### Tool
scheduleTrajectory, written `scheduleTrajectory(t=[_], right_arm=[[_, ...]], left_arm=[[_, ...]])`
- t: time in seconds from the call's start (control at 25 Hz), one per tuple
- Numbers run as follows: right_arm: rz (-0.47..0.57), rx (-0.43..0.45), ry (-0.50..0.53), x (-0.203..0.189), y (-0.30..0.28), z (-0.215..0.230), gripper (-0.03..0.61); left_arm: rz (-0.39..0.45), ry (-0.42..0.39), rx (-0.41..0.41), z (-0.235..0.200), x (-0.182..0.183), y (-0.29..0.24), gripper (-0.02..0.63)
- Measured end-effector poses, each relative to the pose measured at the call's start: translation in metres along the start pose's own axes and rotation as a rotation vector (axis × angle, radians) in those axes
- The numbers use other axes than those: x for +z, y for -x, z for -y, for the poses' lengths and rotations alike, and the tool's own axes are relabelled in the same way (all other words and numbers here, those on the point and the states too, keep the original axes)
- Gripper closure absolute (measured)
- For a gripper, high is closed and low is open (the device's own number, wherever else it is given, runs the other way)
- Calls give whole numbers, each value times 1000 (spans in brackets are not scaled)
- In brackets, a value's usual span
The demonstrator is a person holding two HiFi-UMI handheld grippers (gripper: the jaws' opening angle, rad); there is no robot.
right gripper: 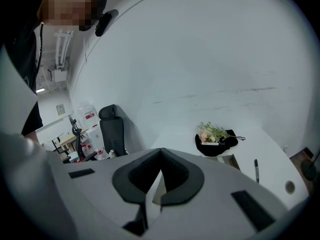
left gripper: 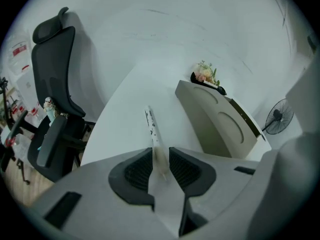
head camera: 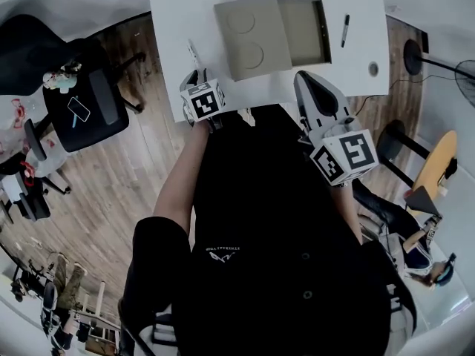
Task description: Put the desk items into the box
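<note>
Left gripper (left gripper: 161, 159): jaws pinching a white pen (left gripper: 151, 124) near one end, the rest pointing out over the desk (head camera: 171, 21). Box (head camera: 252, 43) just to its right, lid open, tray looks empty. Best to carry the pen level past the lid and release low inside the tray. Right gripper (right gripper: 160, 171): jaws pressed together, nothing between. Black pen (head camera: 345, 30) lies right of the box.

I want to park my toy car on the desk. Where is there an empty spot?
Best is the bare white desk left of the open tan cardboard box, beyond the white pen in the left gripper. A smaller patch lies between the box, the black marker and the round desk hole. The middle is crowded.
</note>
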State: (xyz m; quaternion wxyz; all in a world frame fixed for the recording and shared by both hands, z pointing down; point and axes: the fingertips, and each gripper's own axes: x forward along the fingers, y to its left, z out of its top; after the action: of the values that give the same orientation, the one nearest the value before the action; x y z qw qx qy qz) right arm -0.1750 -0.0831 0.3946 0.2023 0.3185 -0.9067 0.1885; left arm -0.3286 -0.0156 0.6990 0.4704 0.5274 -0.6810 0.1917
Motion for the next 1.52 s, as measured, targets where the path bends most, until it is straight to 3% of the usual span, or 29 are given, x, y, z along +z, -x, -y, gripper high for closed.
scheduleTrajectory(t=[0.28,0.88,1.52], right_arm=[[2,-27,-9,-2,5,5,580],[23,34,-16,0,10,19,580],[26,167,6,11,22,64,580]], left_arm=[[-5,40,46,-8,-1,2,541],[72,69,81,-6,14,24,555],[271,52,144,29,56,96,555]])
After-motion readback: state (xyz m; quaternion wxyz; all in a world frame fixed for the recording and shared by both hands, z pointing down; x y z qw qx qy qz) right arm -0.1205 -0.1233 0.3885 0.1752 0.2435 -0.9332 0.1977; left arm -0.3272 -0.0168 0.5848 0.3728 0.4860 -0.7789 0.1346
